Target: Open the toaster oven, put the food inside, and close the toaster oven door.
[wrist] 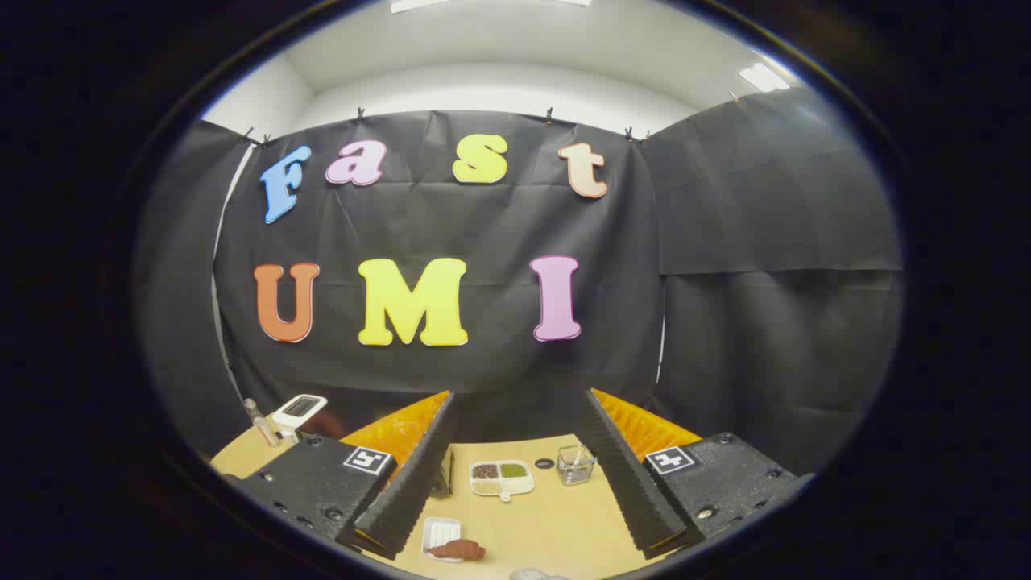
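Observation:
My gripper [519, 403] is held high above the wooden table [556, 524], open wide, with nothing between its fingers [419, 475]. Below, between the fingers, a brown piece of food [457, 550] lies beside a small white tray [440, 532]. A dark box edge [445, 475] peeks out just behind the left finger; I cannot tell whether it is the toaster oven.
A white divided dish [501, 478] with grains sits mid-table, a clear glass cup [574, 465] and a small dark disc [544, 463] to its right. A white device [298, 409] and a small bottle [262, 423] stand at the far left. Black cloth walls the booth.

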`<state>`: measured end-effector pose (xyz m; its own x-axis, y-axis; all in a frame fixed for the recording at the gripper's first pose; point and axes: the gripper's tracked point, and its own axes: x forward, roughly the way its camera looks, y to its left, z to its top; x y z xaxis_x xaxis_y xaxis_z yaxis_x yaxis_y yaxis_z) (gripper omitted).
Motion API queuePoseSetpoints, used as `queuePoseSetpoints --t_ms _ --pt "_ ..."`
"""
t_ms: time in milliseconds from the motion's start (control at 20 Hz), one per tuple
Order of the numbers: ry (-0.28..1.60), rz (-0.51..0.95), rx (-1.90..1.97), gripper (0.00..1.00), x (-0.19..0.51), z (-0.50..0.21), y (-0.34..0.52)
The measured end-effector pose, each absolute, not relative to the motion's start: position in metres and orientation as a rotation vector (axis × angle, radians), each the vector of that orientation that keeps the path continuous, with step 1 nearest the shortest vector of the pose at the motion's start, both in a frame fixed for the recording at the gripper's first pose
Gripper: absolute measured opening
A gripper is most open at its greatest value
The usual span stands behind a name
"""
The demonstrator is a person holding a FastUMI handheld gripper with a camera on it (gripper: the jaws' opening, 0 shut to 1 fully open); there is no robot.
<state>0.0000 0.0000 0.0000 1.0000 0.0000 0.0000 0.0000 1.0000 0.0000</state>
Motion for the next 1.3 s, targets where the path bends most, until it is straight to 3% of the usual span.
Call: queuePoseSetpoints --t_ms 800,1300 --pt "0.029 0.057 -0.056 1.0 0.012 0.002 0.039" --pt "0.01 0.053 -0.01 1.0 0.054 -0.019 0.116"
